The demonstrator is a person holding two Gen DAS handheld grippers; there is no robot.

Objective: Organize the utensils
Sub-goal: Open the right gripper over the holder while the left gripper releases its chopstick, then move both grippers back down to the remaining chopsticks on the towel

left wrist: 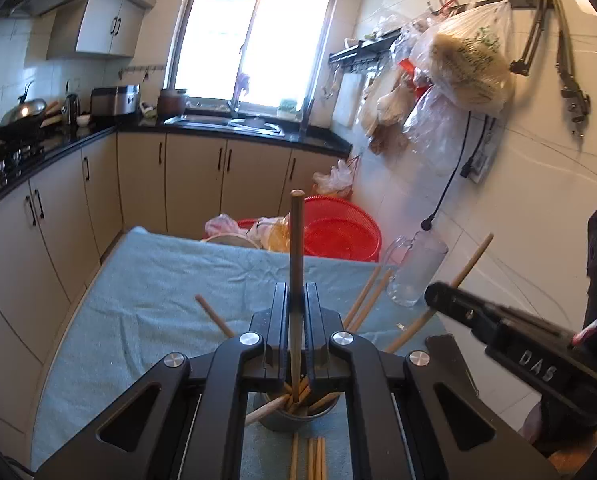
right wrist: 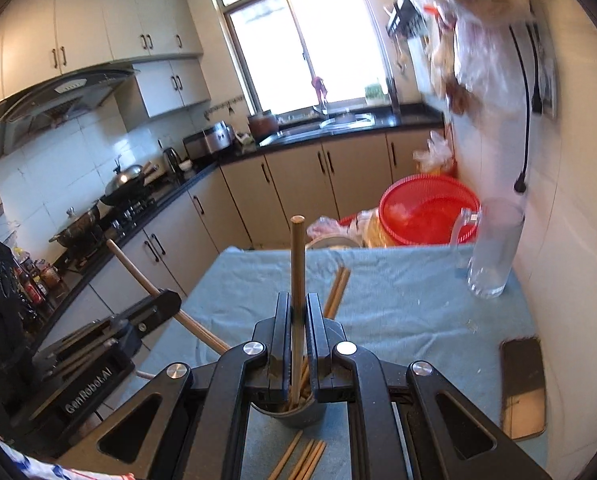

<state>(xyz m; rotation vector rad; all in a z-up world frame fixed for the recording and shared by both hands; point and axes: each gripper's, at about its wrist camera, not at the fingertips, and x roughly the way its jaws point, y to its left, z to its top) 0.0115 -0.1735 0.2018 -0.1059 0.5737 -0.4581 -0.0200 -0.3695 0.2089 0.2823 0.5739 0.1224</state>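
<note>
My left gripper (left wrist: 297,300) is shut on a wooden chopstick (left wrist: 296,248) that stands upright, its lower end in a grey cup (left wrist: 298,414) with several chopsticks inside. My right gripper (right wrist: 298,308) is shut on another upright chopstick (right wrist: 297,256) above the same grey cup (right wrist: 296,414). Each gripper shows in the other's view: the right gripper (left wrist: 432,294) and the left gripper (right wrist: 170,300). Loose chopsticks lie on the blue towel (left wrist: 146,300) near the cup (left wrist: 310,458), (right wrist: 304,458) and further back (left wrist: 368,298), (right wrist: 338,290).
A clear glass pitcher (left wrist: 414,270), (right wrist: 494,252) stands at the table's far right by the tiled wall. A dark phone (right wrist: 524,388) lies on the towel at right. A red basin (left wrist: 338,232), (right wrist: 430,210) sits beyond the table. Kitchen counters run along the left.
</note>
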